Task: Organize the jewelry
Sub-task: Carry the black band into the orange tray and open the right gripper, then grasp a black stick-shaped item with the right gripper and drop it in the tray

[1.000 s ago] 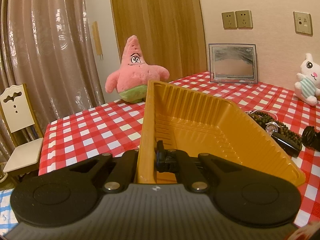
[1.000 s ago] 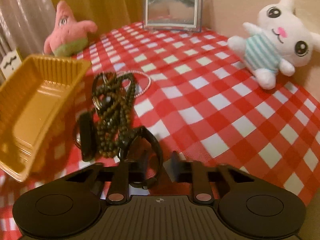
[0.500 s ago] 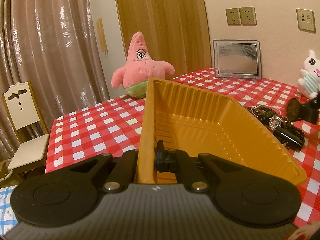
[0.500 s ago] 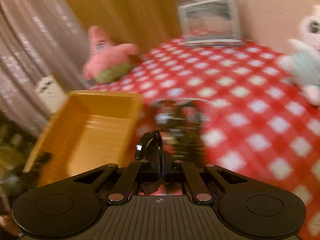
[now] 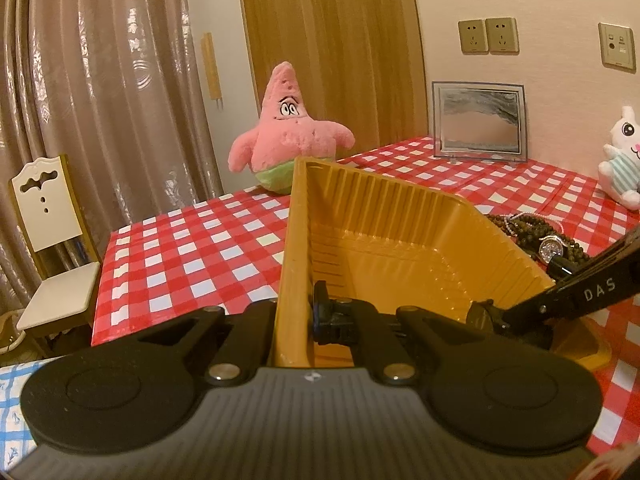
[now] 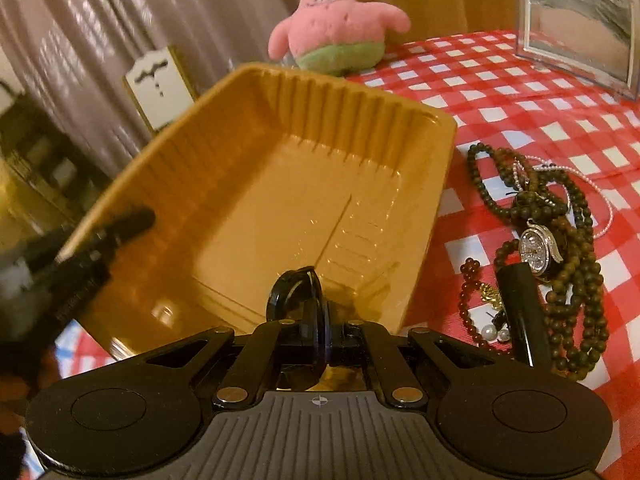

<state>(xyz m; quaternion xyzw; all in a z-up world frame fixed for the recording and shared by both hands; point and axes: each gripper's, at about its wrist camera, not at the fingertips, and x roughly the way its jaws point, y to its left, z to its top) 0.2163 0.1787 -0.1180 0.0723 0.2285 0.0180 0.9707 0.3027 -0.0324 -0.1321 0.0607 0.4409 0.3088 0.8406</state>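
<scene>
My left gripper [image 5: 297,322] is shut on the near wall of the yellow ribbed tray [image 5: 404,256], holding it tilted above the checked table. My right gripper [image 6: 316,332] is shut on a black bangle [image 6: 294,294] and holds it over the tray's [image 6: 256,200] near rim. The right gripper also shows in the left wrist view [image 5: 492,316], reaching into the tray from the right. A pile of dark bead necklaces [image 6: 560,240] with a crystal watch [image 6: 534,250] lies on the table right of the tray, with a black tube [image 6: 520,312], red beads and pearl earrings [image 6: 494,334].
A pink starfish plush [image 5: 288,140] sits at the table's far edge behind the tray. A picture frame [image 5: 478,120] and a white bunny plush [image 5: 622,164] stand by the wall. A white chair [image 5: 48,232] stands off the table's left side.
My right gripper closed on the black bangle, lifted it from the pile and swung left over the tray. The left gripper kept holding the tray, raising it slightly.
</scene>
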